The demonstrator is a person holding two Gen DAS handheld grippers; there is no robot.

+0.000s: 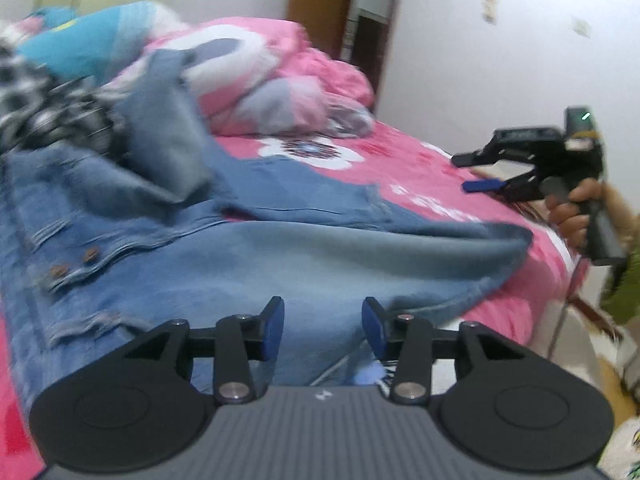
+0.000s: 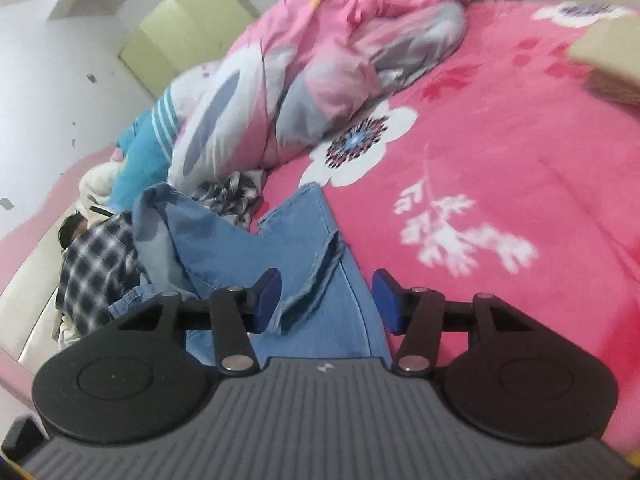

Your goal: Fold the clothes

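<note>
Denim garment (image 1: 280,248) lies spread on the pink floral bed (image 2: 500,160); left claw (image 1: 323,330) and right claw (image 2: 327,300) hover over it, both released, empty. Behind: pink quilt (image 2: 320,52), checked shirt (image 2: 100,256)

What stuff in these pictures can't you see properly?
- Left wrist view: the checked cloth is smeared by motion blur; its kind is unclear.
- Left wrist view: the denim garment runs under the left gripper; its near edge is hidden.
- Right wrist view: the tan object is cut by the frame edge and blurred.
</note>
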